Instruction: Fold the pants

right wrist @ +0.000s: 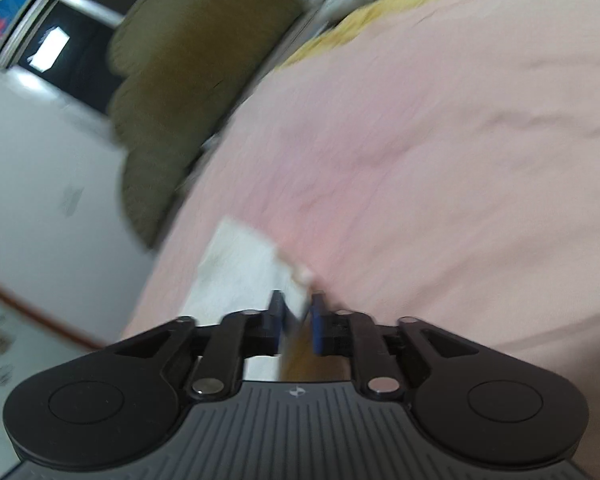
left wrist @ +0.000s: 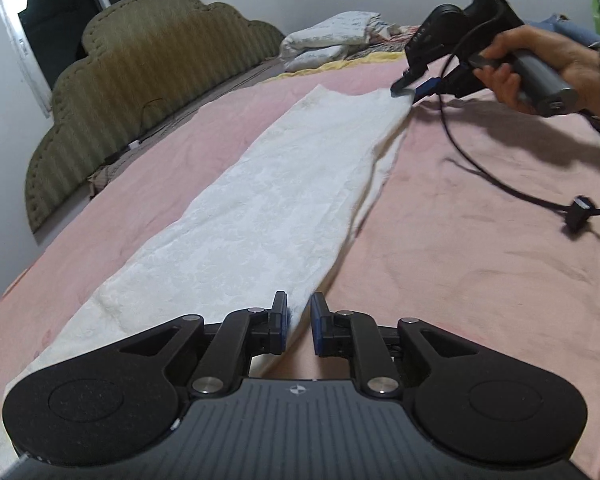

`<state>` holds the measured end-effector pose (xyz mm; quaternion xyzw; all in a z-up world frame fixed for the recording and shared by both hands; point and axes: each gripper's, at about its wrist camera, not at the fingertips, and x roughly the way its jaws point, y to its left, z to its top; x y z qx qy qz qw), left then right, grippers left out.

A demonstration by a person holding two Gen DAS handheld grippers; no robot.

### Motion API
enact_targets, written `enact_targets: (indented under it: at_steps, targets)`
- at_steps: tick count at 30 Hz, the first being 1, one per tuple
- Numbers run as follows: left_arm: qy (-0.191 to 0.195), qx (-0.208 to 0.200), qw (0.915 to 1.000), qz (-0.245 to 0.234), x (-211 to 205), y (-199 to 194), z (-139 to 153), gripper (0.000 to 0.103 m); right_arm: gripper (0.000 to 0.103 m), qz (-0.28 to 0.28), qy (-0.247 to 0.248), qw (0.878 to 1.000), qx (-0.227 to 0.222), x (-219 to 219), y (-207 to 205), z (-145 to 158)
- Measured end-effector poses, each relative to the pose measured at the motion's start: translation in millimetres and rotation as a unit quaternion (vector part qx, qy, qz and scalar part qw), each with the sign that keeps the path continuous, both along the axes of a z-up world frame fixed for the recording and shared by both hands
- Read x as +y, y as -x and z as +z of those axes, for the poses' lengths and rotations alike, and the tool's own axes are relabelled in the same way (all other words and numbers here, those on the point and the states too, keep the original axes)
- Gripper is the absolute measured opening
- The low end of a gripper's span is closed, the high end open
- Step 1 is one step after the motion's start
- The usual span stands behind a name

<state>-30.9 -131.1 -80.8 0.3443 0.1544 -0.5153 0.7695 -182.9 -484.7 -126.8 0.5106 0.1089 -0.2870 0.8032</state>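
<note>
In the left wrist view a green headboard [left wrist: 140, 92] fills the upper left. A long strip of white pants [left wrist: 260, 200] runs from the lower left to the upper right, flat on the pink bedcover [left wrist: 480, 260]. At the bottom centre the left gripper [left wrist: 299, 322] sits low over the near end. Its jaws stand narrowly apart, with the cloth's right edge in the gap, and the pads [left wrist: 280, 320] do not look to be pressing it. At the upper right a hand [left wrist: 540, 68] holds the right gripper [left wrist: 406, 89] with its tips down at the far corner of the pants. A black cable [left wrist: 500, 184] trails from it across the bed.

In the blurred right wrist view the headboard [right wrist: 180, 92] is again at the upper left. The corner of the pants [right wrist: 244, 272] lies at lower centre, just ahead of the right gripper [right wrist: 299, 320]. Its jaws are also narrowly parted, with a bit of white cloth between them. I cannot tell if it is gripped; it looks loose.

The risk, as I judge it, is that neither end is truly held. If either gripper lifts now, its end would slip out and the fold would go crooked. A jaw that closes too deep could catch the bedcover with the pants. The cable could drag over the cloth and rumple it.

Both grippers point somewhat downward toward the bed. The left one is level across its jaws. The right one is rolled, so its view is tilted.
</note>
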Motion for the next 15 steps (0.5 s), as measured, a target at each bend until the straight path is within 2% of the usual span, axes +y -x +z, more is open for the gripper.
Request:
enact_targets:
  at_steps: [2,4,5,7,10,12,15]
  targets:
    - [0.008,0.023,0.9997,-0.008,3.9,-1.3,6.7,0.019,0.024,-0.067,0.055,0.996,0.026,6.9,7.3,15.3]
    - [0.028,0.057,0.9979,-0.013,6.6,-7.0,17.6,0.025,0.024,-0.076,0.118,0.989,0.041,13.5,-1.6,33.7]
    - [0.043,0.072,0.9964,-0.011,7.2,-10.7,23.8,0.029,0.024,-0.055,0.140,0.987,0.048,15.6,-12.7,41.7]
    - [0.071,0.093,0.9931,0.010,6.7,-21.3,34.8,0.046,0.024,0.009,0.163,0.985,0.053,18.2,-43.3,52.4]
    - [0.096,0.078,0.9891,0.080,1.5,-39.7,42.0,0.056,0.024,0.116,0.151,0.981,0.042,17.7,-94.6,50.5]
    - [0.087,0.067,0.9854,0.130,-3.4,-52.6,38.4,0.059,0.024,0.173,0.129,0.975,0.060,15.1,-129.3,40.5]
    - [0.039,0.086,0.9821,0.163,-8.4,-69.3,19.9,0.060,0.024,0.187,0.121,0.968,0.113,7.0,-164.2,26.5]
